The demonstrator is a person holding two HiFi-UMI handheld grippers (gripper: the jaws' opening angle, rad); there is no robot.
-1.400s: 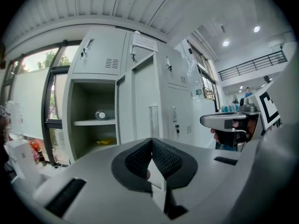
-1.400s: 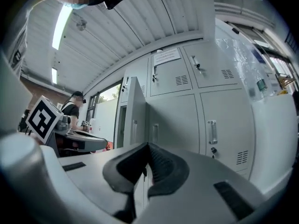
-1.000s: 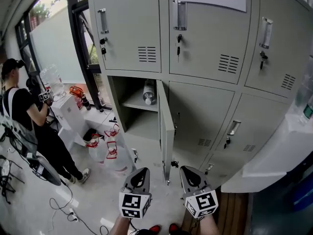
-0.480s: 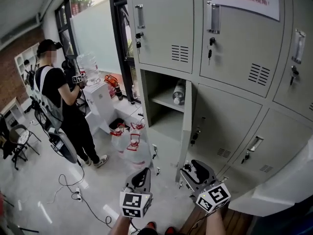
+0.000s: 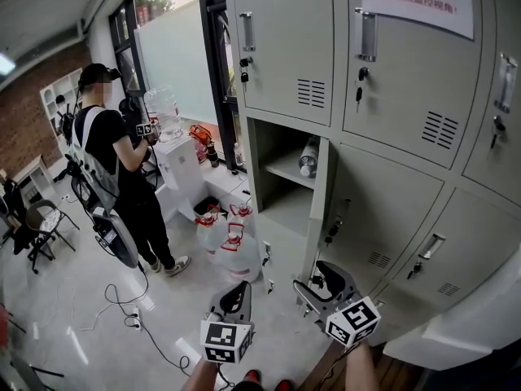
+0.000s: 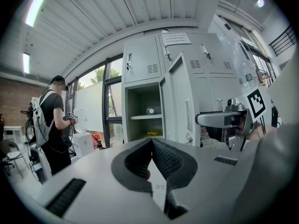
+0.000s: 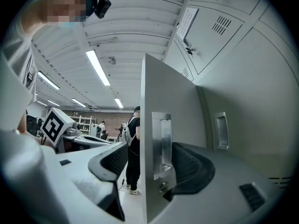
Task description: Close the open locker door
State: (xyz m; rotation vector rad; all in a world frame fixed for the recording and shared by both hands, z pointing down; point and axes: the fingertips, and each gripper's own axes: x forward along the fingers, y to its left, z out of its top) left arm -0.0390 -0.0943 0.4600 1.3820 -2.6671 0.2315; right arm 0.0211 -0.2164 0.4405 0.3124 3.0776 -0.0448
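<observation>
The grey locker bank has one lower door (image 5: pixel 317 215) swung out edge-on beside its open compartment (image 5: pixel 281 187), where a bottle (image 5: pixel 308 158) lies on the shelf. My right gripper (image 5: pixel 324 286) is at the door's lower edge. Its jaws have just been opening. In the right gripper view the door (image 7: pixel 154 92) and its metal handle (image 7: pixel 164 141) stand between the spread pads (image 7: pixel 114 160) without being pressed. My left gripper (image 5: pixel 237 297) hovers to the left, short of the locker. Its pads (image 6: pixel 161 160) meet with nothing between them. From there the compartment (image 6: pixel 145 120) and door (image 6: pixel 180 101) lie ahead.
A person in black with a backpack (image 5: pixel 122 169) stands at the left by a white cabinet (image 5: pixel 181 168). White jugs with red handles (image 5: pixel 228 236) sit on the floor before the open compartment. Cables (image 5: pixel 122 309) trail across the floor. The neighbouring locker doors (image 5: pixel 391 210) are shut.
The head view has swung left, so the person is now nearer the middle. My right gripper's jaws went from shut to wide open, and the gripper turned towards the door's lower edge.
</observation>
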